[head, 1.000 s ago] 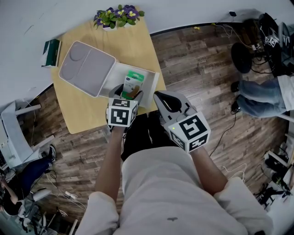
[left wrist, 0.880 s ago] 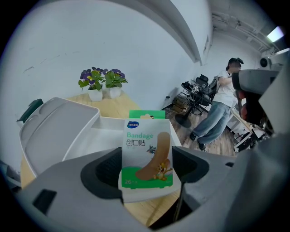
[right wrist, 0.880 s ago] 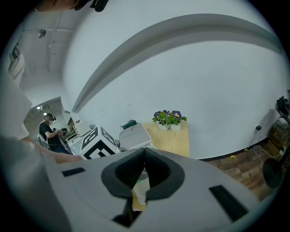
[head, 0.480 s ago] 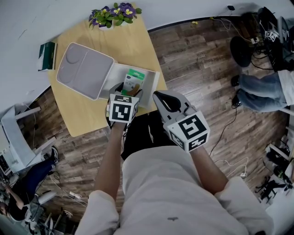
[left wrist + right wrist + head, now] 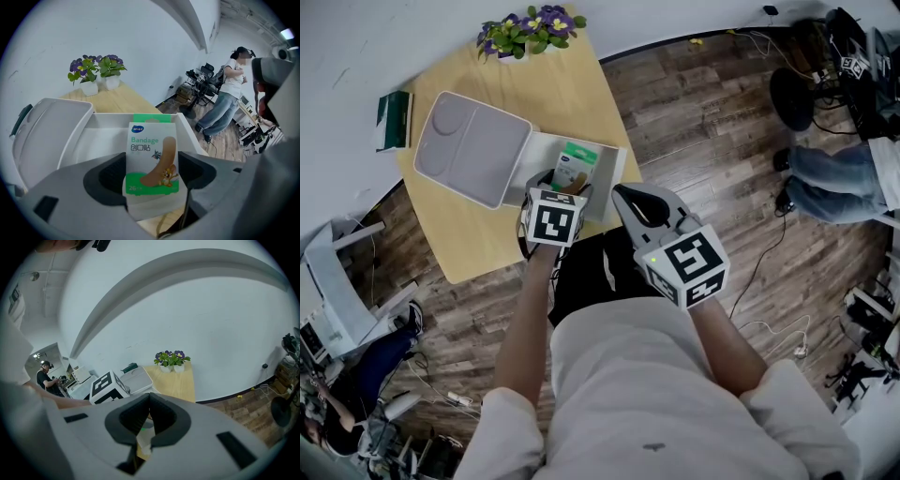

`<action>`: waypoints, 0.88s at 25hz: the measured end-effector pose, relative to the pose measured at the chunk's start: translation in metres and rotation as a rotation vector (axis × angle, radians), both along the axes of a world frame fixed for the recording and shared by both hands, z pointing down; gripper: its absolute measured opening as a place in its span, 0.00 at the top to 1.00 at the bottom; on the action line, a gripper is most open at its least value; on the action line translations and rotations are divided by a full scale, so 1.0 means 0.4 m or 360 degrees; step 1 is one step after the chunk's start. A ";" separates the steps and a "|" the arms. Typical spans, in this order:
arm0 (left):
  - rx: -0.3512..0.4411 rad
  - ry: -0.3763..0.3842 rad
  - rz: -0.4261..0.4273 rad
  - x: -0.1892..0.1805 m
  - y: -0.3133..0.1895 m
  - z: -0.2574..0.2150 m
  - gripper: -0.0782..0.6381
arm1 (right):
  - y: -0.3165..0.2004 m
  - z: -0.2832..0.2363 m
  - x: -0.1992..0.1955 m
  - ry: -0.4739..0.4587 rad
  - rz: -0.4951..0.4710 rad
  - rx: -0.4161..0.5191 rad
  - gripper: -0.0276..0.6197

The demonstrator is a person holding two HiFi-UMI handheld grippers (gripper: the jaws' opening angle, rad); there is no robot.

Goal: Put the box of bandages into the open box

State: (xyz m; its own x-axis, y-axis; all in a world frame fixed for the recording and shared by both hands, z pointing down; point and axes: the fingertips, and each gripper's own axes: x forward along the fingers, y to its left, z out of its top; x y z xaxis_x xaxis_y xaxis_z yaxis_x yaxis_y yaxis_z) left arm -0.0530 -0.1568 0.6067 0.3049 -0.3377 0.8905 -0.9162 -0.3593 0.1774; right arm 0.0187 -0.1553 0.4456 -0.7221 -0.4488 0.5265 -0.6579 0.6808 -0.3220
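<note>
Clamping the bandage box, left gripper fingers sit partly open.

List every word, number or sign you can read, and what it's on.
"Bandage": front of the box of bandages, held in the left tongs.
"创口贴": same front, just below.
"26": its green band; what follows is too small.
Blue logo at its top: too small to read.
Green book: cover print unreadable.

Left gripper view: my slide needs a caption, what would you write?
Left claw holds the bandage box upright at the open box, potted flowers beyond.
</note>
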 end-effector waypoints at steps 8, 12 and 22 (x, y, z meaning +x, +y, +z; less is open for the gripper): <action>-0.0068 -0.0071 0.0040 0.000 0.001 0.028 0.42 | -0.009 0.008 0.006 0.0003 0.0016 -0.0011 0.95; -0.0119 -0.0115 0.0073 -0.003 0.006 0.041 0.42 | -0.009 0.009 0.007 -0.0003 0.0020 -0.0022 0.95; -0.0184 -0.0134 0.0097 -0.005 0.010 0.060 0.42 | -0.008 0.014 0.006 -0.0004 0.0031 -0.0036 0.95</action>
